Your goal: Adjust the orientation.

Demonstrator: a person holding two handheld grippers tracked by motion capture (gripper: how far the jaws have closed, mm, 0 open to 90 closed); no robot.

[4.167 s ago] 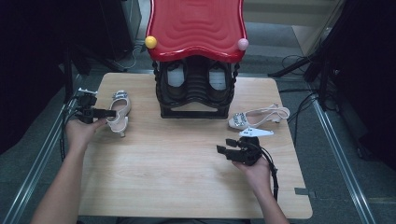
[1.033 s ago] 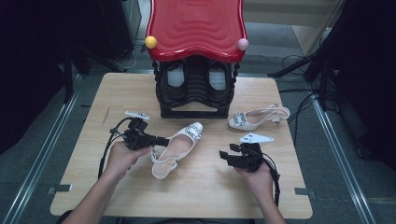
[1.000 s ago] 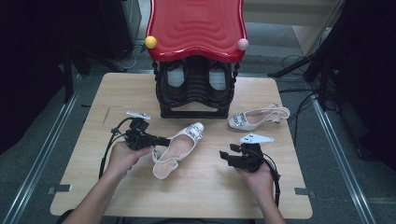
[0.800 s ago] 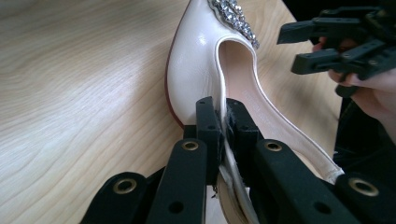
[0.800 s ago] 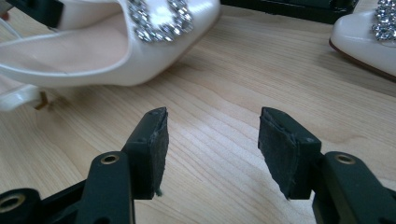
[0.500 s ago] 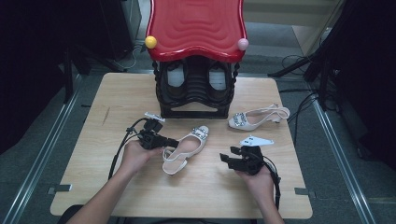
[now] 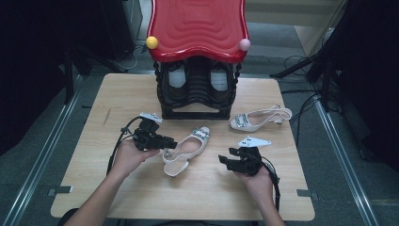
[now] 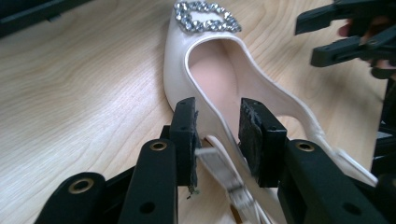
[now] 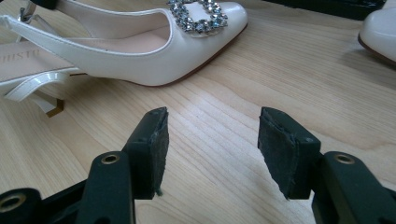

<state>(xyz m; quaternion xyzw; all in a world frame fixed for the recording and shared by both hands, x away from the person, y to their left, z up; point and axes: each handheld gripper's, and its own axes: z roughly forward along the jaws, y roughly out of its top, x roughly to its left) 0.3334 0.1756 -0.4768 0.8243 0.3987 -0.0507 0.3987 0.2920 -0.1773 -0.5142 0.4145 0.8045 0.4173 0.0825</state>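
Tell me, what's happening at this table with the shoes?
A person holds a two-jaw gripper in each hand. The left gripper is clamped on the side rim of a cream slingback shoe lying mid-table in front of a red-topped shoe rack. The right gripper is open with nothing between its jaws, just to that shoe's right. The matching second shoe rests by itself near the rack's right side.

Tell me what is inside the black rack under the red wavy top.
Inside the black rack beneath the red wavy plastic top, two pale, shoe-like shapes sit in the upper openings, left and right. The lower compartments are dark, so anything there is hidden.
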